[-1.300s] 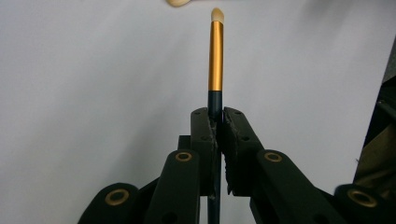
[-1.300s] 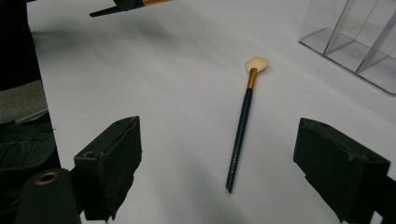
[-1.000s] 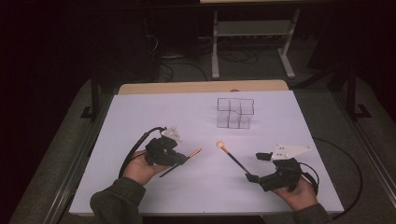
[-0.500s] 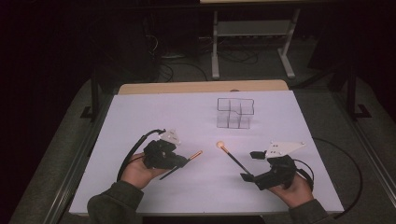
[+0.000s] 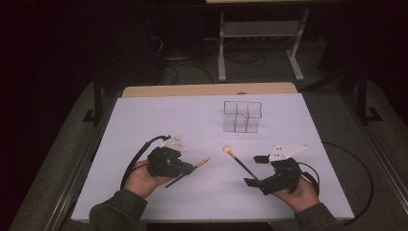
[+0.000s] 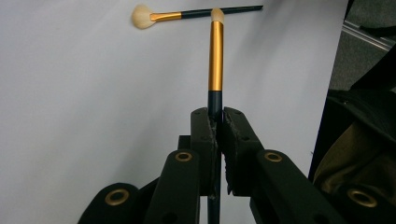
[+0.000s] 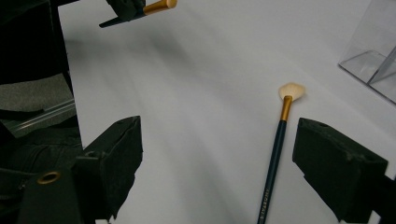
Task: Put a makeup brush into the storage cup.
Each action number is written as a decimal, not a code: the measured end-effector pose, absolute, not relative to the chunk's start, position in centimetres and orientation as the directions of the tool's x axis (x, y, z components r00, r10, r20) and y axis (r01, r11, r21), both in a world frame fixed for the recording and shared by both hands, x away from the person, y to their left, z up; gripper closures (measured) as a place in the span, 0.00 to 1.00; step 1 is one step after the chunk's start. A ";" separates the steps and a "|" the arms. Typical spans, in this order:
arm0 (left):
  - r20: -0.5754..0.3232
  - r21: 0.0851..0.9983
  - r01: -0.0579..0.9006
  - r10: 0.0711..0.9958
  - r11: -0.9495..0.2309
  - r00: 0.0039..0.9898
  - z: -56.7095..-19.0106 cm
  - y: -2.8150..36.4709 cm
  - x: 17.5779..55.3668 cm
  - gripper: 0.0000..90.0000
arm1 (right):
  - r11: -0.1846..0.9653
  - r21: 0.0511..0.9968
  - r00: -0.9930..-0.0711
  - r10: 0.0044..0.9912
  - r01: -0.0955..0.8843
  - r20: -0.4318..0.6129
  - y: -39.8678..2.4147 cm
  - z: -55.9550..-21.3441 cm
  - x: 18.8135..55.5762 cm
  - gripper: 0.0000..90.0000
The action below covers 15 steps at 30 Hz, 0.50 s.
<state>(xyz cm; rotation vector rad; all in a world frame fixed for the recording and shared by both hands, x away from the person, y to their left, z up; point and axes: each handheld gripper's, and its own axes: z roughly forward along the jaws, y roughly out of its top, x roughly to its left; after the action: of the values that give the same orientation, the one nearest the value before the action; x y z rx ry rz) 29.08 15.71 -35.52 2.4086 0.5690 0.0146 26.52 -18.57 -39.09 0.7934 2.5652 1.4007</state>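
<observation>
**On the white bench: one brush pinched, one lying free**

Near the clear organiser point(image 5: 242, 117), well short of it on the person's side, both tools hover over the white bench point(image 5: 144, 120). The left tool point(image 5: 190, 168) has its jaws pressed together on the dark handle of a gold-banded brush point(image 6: 215, 60), whose pale tip points toward the second brush. That fan brush point(image 7: 279, 140) lies flat on the bench, its pale head nearest the organiser and its dark handle running back toward the right tool point(image 5: 255, 169). The right tool's jaws stand spread wide, one on each side of the handle, touching nothing.
</observation>
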 end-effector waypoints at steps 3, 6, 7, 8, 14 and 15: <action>-0.129 0.602 0.388 0.395 -0.698 0.910 -35.5 15.6 29.0 0.93 | 0.439 0.807 -0.859 0.488 0.394 0.154 -18.3 -39.1 26.7 0.17; -0.137 0.609 0.393 0.397 -0.689 0.908 -35.5 15.5 28.8 0.93 | 0.443 0.807 -0.862 0.483 0.390 0.151 -18.1 -39.1 26.8 0.17; -0.134 0.610 0.387 0.391 -0.692 0.911 -35.4 15.5 28.8 0.93 | 0.444 0.804 -0.861 0.483 0.395 0.157 -18.1 -39.1 26.8 0.17; -0.132 0.614 0.384 0.390 -0.690 0.911 -35.4 15.5 28.8 0.93 | 0.447 0.804 -0.864 0.479 0.391 0.154 -18.0 -39.1 26.9 0.17; -0.133 0.619 0.378 0.383 -0.688 0.914 -35.2 15.5 28.6 0.93 | 0.452 0.802 -0.866 0.475 0.390 0.154 -17.7 -38.9 27.1 0.17; -0.133 0.621 0.377 0.382 -0.688 0.915 -35.2 15.5 28.6 0.93 | 0.453 0.803 -0.869 0.472 0.387 0.153 -17.6 -38.9 27.2 0.17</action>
<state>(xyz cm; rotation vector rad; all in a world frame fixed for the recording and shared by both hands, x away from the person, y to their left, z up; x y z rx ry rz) 28.55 15.47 -35.24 2.3943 0.5383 0.0091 27.20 -17.62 -38.87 0.7698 2.5978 1.3987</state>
